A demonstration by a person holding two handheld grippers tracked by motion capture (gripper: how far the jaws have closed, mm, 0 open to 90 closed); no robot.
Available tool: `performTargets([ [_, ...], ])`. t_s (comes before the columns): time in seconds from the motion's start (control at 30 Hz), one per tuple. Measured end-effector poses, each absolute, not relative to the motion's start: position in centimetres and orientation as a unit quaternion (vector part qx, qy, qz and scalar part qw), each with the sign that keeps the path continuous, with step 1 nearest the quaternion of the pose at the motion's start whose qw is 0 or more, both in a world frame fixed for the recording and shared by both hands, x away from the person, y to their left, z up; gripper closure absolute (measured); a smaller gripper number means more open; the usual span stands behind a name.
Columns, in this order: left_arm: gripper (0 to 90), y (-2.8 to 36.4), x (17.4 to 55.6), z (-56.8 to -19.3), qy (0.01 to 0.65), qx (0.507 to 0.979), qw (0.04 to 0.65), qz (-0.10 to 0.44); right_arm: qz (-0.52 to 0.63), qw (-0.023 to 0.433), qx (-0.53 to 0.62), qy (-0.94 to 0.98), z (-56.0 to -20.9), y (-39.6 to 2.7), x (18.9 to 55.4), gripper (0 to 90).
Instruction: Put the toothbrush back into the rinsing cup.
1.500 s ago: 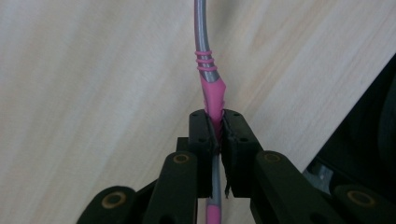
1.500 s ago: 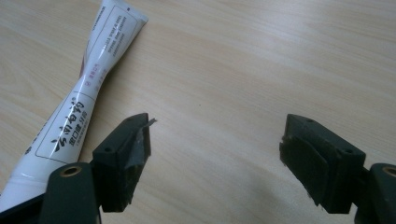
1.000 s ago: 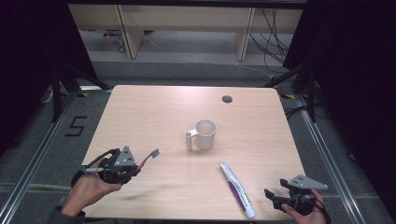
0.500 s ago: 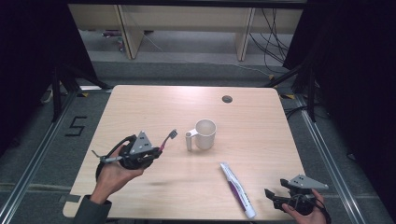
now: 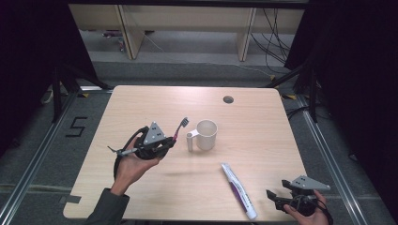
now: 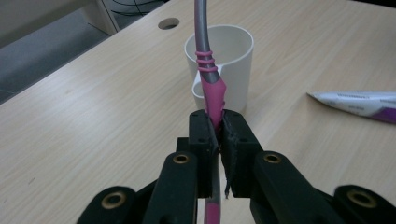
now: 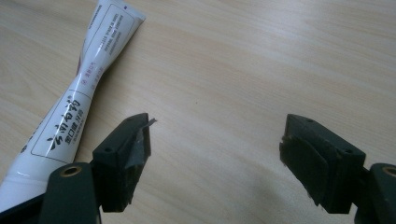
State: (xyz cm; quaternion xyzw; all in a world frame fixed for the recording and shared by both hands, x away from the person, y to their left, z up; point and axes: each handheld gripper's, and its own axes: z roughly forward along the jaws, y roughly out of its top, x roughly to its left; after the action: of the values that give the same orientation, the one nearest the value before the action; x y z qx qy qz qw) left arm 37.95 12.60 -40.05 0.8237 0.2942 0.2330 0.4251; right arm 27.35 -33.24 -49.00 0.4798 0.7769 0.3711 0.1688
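1. Printed on the tube (image 7: 84,79), in the right gripper view, are framed blocks of small text and a line of larger dark characters along its white body; none is sharp enough to read. In the high view it has a purple stripe and lies flat near the table's (image 5: 263,122) front edge.
2. Painted on the floor left of the table is a black "5" (image 5: 78,126).
3. Clamped in the left gripper (image 6: 215,123) is a toothbrush (image 6: 212,88); the jaws are nearly closed on its pink, rubbery handle, which gives way to a smooth grey neck ringed with thin pink bands. In the high view the dark bristled head points up and toward the cup.
4. Just beyond the brush stands the cup (image 5: 206,134), plain white, cylindrical and glossy, upright near the table's middle, with a tube-shaped handle toward the left gripper.
5. Wide apart and holding nothing are the jaws of the right gripper (image 7: 215,144); its black pads look worn and frayed at the edges. It hovers low over bare wood, with the tube just beside one jaw.
6. Pale wood grain covers the round-cornered tabletop, with a round cable hole (image 5: 228,99) near the far edge.
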Motion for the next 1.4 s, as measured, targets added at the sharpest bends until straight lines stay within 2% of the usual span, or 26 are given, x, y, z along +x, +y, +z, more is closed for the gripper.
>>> performTargets([
  [0.1, 82.5, 12.6, 38.6, -39.6, 0.328, 0.781, 0.469, 0.252, 0.369, 0.177, 0.470, 0.782, -49.0, -33.4, 27.5, 25.1],
  [0.2, 82.5, 12.6, 38.9, -39.4, 0.338, 0.767, 0.481, 0.256, 0.370, 0.165, 0.482, 0.777, -49.0, -33.2, 27.3, 25.1],
  [0.33, 82.5, 12.1, 39.3, -39.4, 0.348, 0.749, 0.500, 0.263, 0.368, 0.183, 0.471, 0.781, -49.0, -33.5, 27.5, 25.1],
  [0.6, 82.5, 11.0, 40.1, -39.5, 0.349, 0.739, 0.511, 0.268, 0.371, 0.164, 0.482, 0.777, -49.0, -33.2, 27.4, 25.1],
  [0.63, 82.5, 10.8, 40.2, -39.4, 0.349, 0.738, 0.512, 0.268, 0.369, 0.177, 0.470, 0.782, -49.1, -33.4, 27.5, 25.1],
  [1.4, 82.5, 7.4, 42.4, -39.1, 0.356, 0.709, 0.541, 0.280, 0.369, 0.175, 0.468, 0.783, -49.1, -33.5, 27.6, 25.1],
])
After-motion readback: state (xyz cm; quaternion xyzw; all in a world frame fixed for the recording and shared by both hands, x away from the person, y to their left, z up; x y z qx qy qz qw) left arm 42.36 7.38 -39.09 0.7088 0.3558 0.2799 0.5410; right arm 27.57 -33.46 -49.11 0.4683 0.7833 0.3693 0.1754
